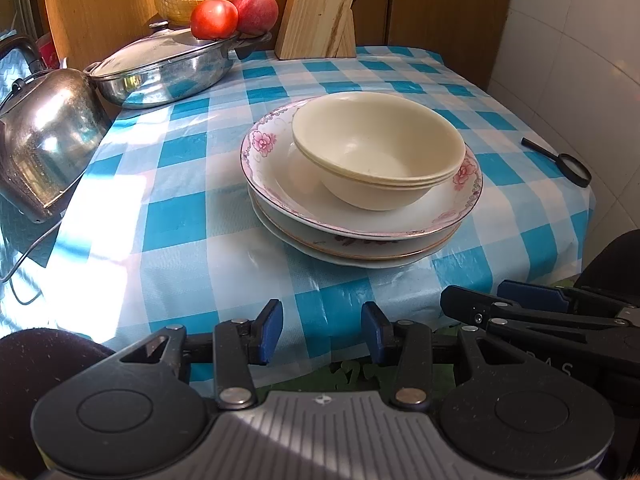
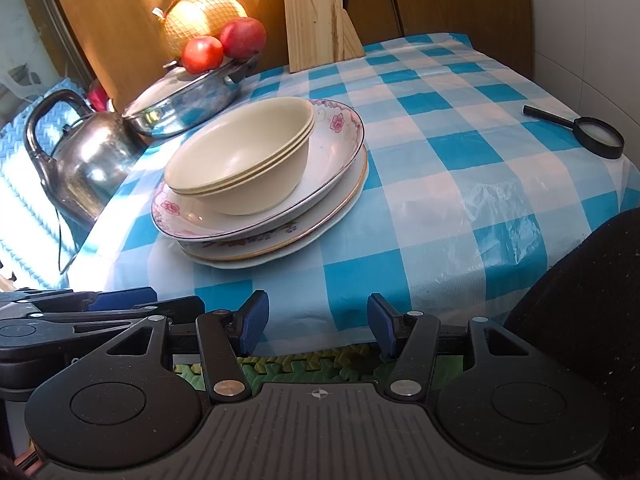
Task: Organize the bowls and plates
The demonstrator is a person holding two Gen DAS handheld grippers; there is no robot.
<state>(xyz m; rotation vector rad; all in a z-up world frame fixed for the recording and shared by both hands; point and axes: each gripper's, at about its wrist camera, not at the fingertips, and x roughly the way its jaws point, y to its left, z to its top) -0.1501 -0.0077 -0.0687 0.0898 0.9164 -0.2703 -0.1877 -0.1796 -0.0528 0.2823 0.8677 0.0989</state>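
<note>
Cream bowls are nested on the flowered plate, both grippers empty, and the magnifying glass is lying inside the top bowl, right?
Not quite. The magnifying glass lies on the checked tablecloth, apart from the stack; the right wrist view shows it. The cream bowls do nest on the flowered plate, and both grippers are empty.

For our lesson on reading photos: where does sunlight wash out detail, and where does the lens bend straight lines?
Left wrist view: sun bleaches the tablecloth beside the kettle; the wall tiles curve. Right wrist view: glare whitens the mat at left; the table's right edge bows.

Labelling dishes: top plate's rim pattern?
Pink flowers with grey scrollwork on the top plate; clearest in left wrist view.
</note>
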